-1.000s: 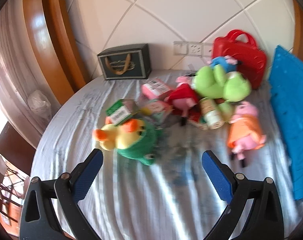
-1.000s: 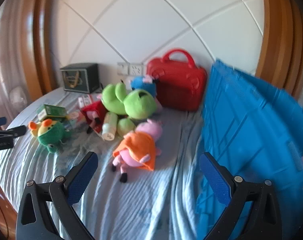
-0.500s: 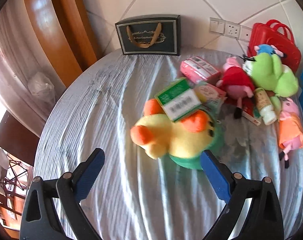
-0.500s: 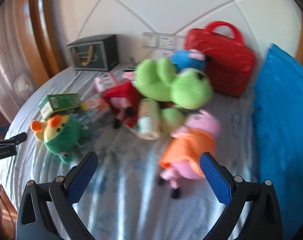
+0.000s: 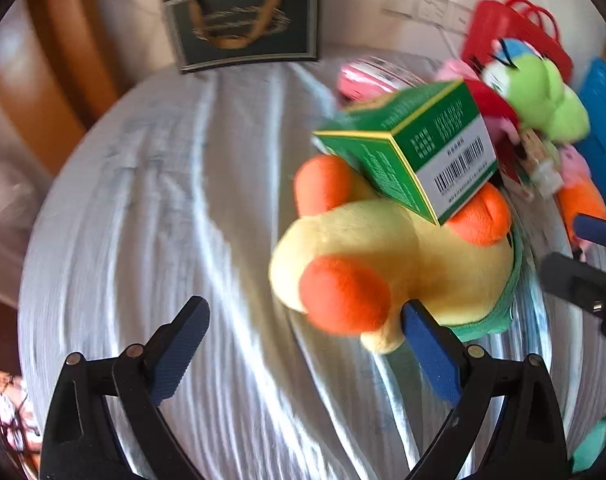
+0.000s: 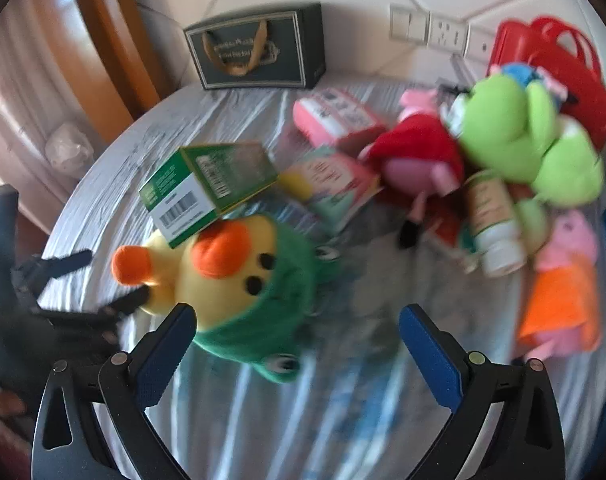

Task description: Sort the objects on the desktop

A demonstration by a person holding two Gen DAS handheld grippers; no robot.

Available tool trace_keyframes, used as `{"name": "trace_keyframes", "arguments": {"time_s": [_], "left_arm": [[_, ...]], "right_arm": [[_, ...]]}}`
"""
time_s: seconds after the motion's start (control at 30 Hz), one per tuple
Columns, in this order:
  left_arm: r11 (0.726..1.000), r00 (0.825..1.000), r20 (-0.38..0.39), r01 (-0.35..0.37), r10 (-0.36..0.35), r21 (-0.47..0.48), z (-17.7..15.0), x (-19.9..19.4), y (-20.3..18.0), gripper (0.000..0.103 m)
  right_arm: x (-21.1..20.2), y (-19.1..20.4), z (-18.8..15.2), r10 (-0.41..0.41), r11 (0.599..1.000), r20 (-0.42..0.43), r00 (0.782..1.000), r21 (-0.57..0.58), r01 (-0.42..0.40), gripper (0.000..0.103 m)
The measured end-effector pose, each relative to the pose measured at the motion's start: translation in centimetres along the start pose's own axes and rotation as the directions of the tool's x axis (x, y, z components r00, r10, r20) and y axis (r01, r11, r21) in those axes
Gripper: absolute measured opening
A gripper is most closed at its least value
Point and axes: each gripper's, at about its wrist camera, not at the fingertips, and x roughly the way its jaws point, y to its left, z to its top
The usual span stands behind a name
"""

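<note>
Left gripper (image 5: 303, 320): standing wide open, gripping nothing.
Duck plush (image 5: 395, 264): lying centre-right, pressing past the right finger (image 5: 431, 352).
Green box (image 5: 415, 148): resting on the duck.
Right gripper (image 6: 297, 328): gaping wide, empty; duck (image 6: 239, 276) sitting by its left finger (image 6: 163, 356).

A lived-in home room. A round table under a wrinkled cloth (image 6: 231, 128) holds plush toys (image 6: 527, 140), with wall sockets (image 6: 443, 32) at one o'clock and wooden trim (image 6: 103, 40) at ten.
</note>
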Motion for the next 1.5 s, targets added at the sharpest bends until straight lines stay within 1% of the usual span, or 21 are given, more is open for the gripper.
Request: {"name": "trace_keyframes", "arguments": {"time_s": [0.07,0.13,0.27,0.3,0.37,0.47,0.5,0.53,0.57,0.67,0.73,0.9,1.03,1.1,1.13,1.3,1.43,1.5], "left_arm": [[0.999,1.0,-0.006,0.018,-0.018,0.028,-0.1,0.5,-0.1,0.098],[0.998,0.998,-0.011,0.054,-0.054,0.041,-0.1,1.0,-0.2,0.098],[0.994,0.996,-0.042,0.08,-0.077,0.069,-0.5,2.5,-0.4,0.098],[0.994,0.996,-0.049,0.08,-0.077,0.076,-0.6,2.8,-0.5,0.097],[0.993,0.996,-0.056,0.076,-0.071,0.093,-0.7,3.2,-0.7,0.092],[0.989,0.993,-0.042,0.111,-0.107,0.101,-0.9,3.1,-1.1,0.073],[0.988,0.995,-0.025,0.097,-0.095,0.119,-1.0,2.8,-1.5,0.069],[0.987,0.996,-0.012,0.087,-0.087,0.133,-1.2,2.7,-1.7,0.066],[0.987,0.997,-0.006,0.078,-0.078,0.143,-1.3,2.6,-1.9,0.064],[0.986,0.997,0.011,0.077,-0.079,0.149,-1.8,1.8,-2.2,0.059],[0.985,0.997,0.021,0.074,-0.078,0.157,-2.0,1.2,-2.6,0.057],[0.982,0.995,0.058,0.073,-0.084,0.173,-1.9,-0.6,-3.4,0.056],[0.977,0.99,0.101,0.079,-0.101,0.196,-2.2,-2.7,-5.2,0.056],[0.975,0.986,0.126,0.079,-0.107,0.209,-2.3,-3.8,-6.2,0.056],[0.972,0.983,0.145,0.077,-0.111,0.221,-2.3,-4.6,-6.9,0.056],[0.963,0.97,0.2,0.087,-0.141,0.256,-2.5,-7.2,-9.9,0.056],[0.954,0.953,0.251,0.096,-0.171,0.285,-2.8,-9.8,-13.0,0.056],[0.947,0.943,0.275,0.098,-0.187,0.307,-2.9,-11.2,-14.9,0.052]], "right_arm": [[1.0,0.6,0.1,-0.005,1.0,-0.025,1.0,0.01,0.005,0.103],[2.3,1.1,0.0,-0.003,1.0,-0.058,0.998,0.024,0.005,0.103],[4.4,1.7,-0.6,0.0,0.998,-0.088,0.996,0.059,0.005,0.103],[5.1,1.7,-0.8,0.017,0.997,-0.099,0.995,0.075,-0.01,0.103],[5.6,1.6,-1.0,0.039,0.995,-0.095,0.995,0.094,-0.03,0.103],[6.0,1.9,-1.2,0.04,0.995,-0.083,0.996,0.092,-0.032,0.103],[6.1,2.1,-1.2,0.032,0.996,-0.085,0.996,0.082,-0.025,0.103],[6.2,2.2,-1.3,0.032,0.996,-0.082,0.996,0.08,-0.025,0.095],[6.1,2.4,-1.3,0.028,0.997,-0.08,0.996,0.071,-0.022,0.091],[5.5,2.8,-1.6,0.015,0.999,-0.066,0.998,0.05,-0.011,0.085],[4.8,2.9,-1.8,0.006,0.999,-0.054,0.999,0.036,-0.004,0.083],[2.4,2.3,-2.6,0.007,0.999,-0.023,1.0,0.039,-0.006,0.083],[-0.1,1.8,-3.3,-0.012,0.999,0.01,1.0,0.038,0.012,0.083],[-2.0,1.1,-3.8,-0.025,0.999,0.041,0.999,0.045,0.023,0.083],[-2.7,1.2,-3.8,-0.027,0.999,0.051,0.998,0.048,0.025,0.083],[-6.9,-1.0,-5.1,-0.059,0.996,0.124,0.991,0.071,0.05,0.083],[-10.3,-3.4,-6.3,-0.08,0.994,0.183,0.98,0.09,0.065,0.082],[-12.4,-4.7,-7.1,-0.099,0.992,0.219,0.971,0.099,0.079,0.081]]}}
